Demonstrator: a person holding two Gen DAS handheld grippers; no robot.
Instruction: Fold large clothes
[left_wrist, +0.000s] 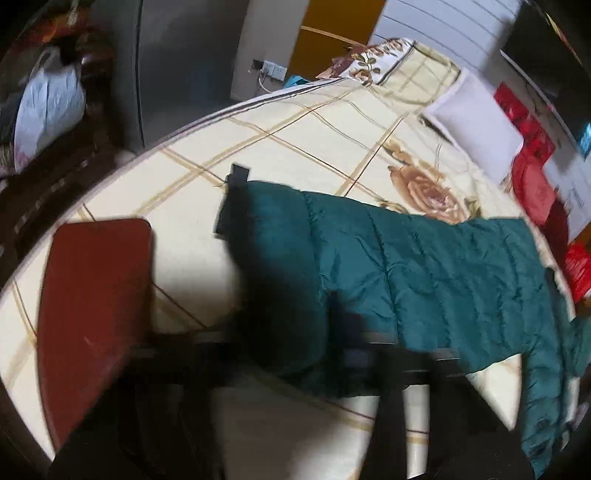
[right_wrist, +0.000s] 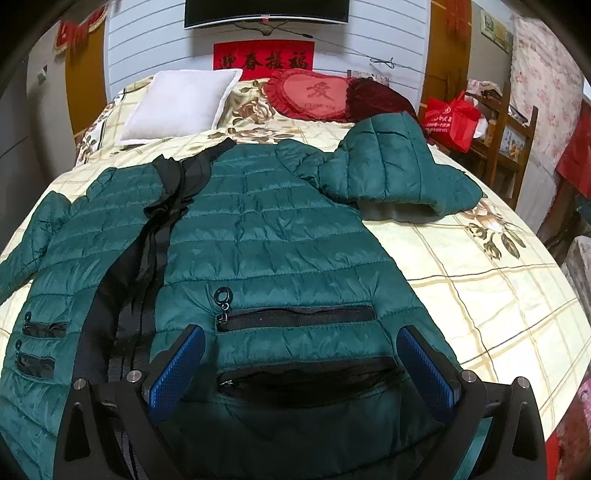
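Right wrist: red gift bag beside bed, contents hidden.

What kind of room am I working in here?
A home bedroom, most likely: the green puffer jacket lies on a bed with a floral checked cover, a white pillow at its head and a wall-mounted screen above.
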